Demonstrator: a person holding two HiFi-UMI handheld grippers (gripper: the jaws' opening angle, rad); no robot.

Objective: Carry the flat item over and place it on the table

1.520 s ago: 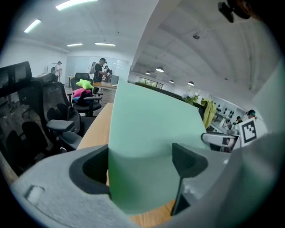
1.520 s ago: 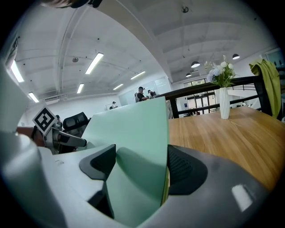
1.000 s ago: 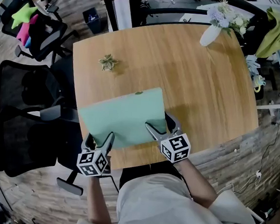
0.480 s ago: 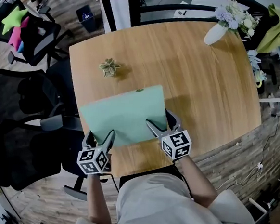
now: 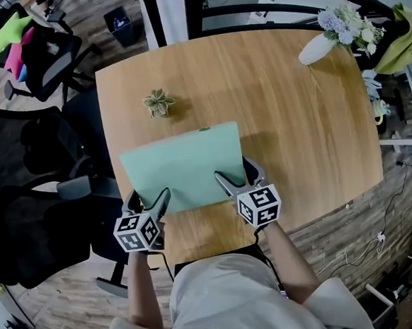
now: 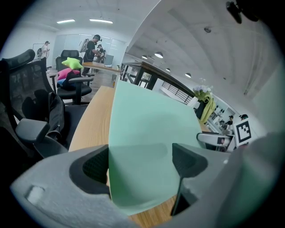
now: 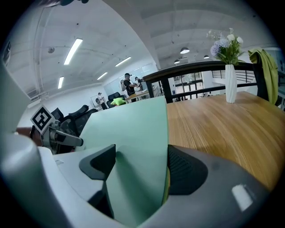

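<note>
A pale green flat board (image 5: pixel 181 164) hangs a little above the near edge of the wooden table (image 5: pixel 295 110), its left part sticking out past the table's left side. My left gripper (image 5: pixel 150 200) is shut on the board's near left corner, and my right gripper (image 5: pixel 237 182) is shut on its near right edge. In the left gripper view the board (image 6: pixel 147 129) fills the space between the jaws of the left gripper (image 6: pixel 140 162). The right gripper view shows the board (image 7: pixel 133 129) edge-on, pinched by the right gripper (image 7: pixel 140 167).
A small succulent (image 5: pixel 157 103) sits on the table just beyond the board. A white vase of flowers (image 5: pixel 322 43) lies at the far right corner. Black office chairs (image 5: pixel 20 181) stand to the left, and a dark railing (image 7: pixel 196 73) runs behind the table.
The board and both grippers have moved slightly forward over the table, closer to the succulent. Both grippers keep their hold.
</note>
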